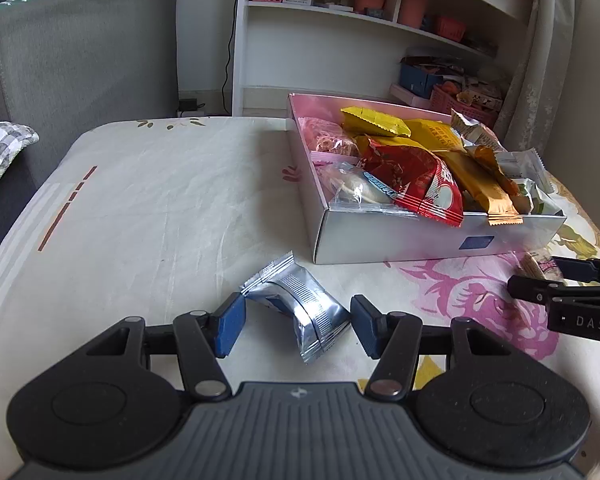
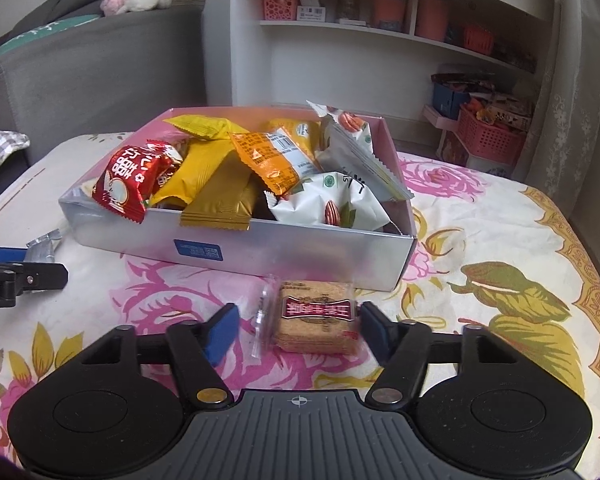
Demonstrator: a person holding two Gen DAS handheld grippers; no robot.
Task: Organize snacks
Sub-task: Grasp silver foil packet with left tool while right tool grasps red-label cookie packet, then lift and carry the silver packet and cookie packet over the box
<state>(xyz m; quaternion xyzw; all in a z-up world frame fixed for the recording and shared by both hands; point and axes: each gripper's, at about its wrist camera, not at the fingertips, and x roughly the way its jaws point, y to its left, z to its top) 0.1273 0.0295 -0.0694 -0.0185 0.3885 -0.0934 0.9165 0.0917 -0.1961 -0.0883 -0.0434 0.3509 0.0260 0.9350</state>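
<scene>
Left gripper (image 1: 298,326) spread around silver packet (image 1: 300,304); right gripper (image 2: 298,332) spread around cracker pack (image 2: 316,316); snack box (image 2: 260,248) at 12 o'clock.

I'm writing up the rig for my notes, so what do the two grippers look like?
The left gripper and right gripper look alike: black linkage arms with silver pivot pins, blue pads on the fingers, two round black discs and a ribbed grey plate with a small crosshair mark. White lettering marks each one's side. No cables or sleeves show.
</scene>
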